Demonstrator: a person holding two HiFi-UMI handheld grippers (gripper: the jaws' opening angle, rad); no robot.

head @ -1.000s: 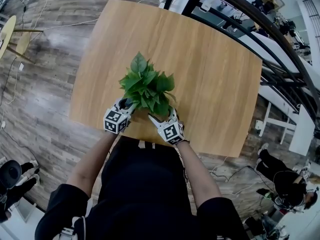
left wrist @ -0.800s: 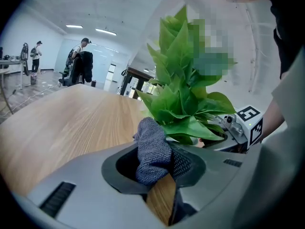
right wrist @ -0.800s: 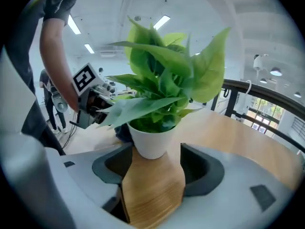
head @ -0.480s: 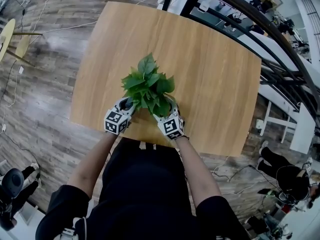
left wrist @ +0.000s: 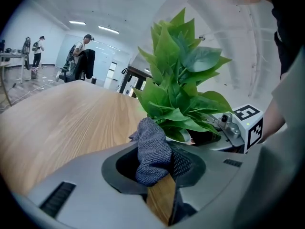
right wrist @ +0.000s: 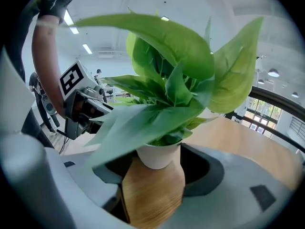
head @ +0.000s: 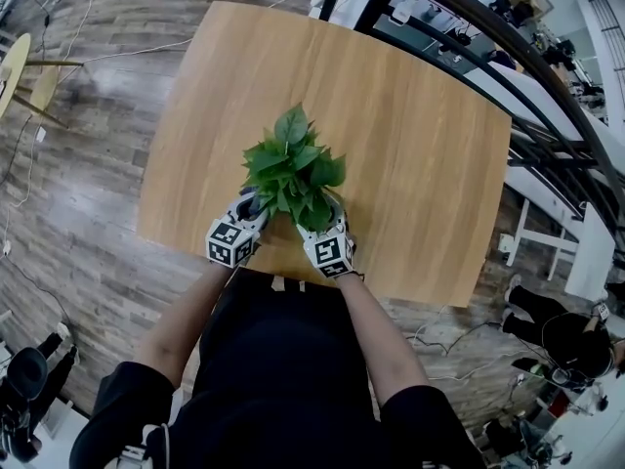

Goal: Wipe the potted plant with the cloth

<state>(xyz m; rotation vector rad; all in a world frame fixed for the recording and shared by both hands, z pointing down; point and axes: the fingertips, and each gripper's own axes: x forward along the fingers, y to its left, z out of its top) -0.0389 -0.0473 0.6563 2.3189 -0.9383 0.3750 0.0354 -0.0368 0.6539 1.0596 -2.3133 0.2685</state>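
Observation:
The potted plant point(head: 291, 169) has broad green leaves and stands near the table's front edge. In the left gripper view my left gripper point(left wrist: 156, 168) is shut on a grey knitted cloth point(left wrist: 151, 149). The cloth's tip sits just in front of the lowest leaves point(left wrist: 178, 97). In the right gripper view the small white pot point(right wrist: 157, 155) sits between the jaws of my right gripper point(right wrist: 159, 171), which close on its sides. From the head view the left gripper point(head: 246, 211) is at the plant's left and the right gripper point(head: 328, 225) at its right, both partly under leaves.
The wooden table point(head: 410, 135) stretches away behind the plant. A dark metal railing point(head: 508, 47) runs past its far right corner. People and equipment point(left wrist: 81, 56) stand far off in the room. The right gripper's marker cube point(left wrist: 249, 123) shows beside the plant.
The right gripper has moved left, in under the leaves and onto the pot. The plant's top has shifted slightly right. The left gripper has hardly moved.

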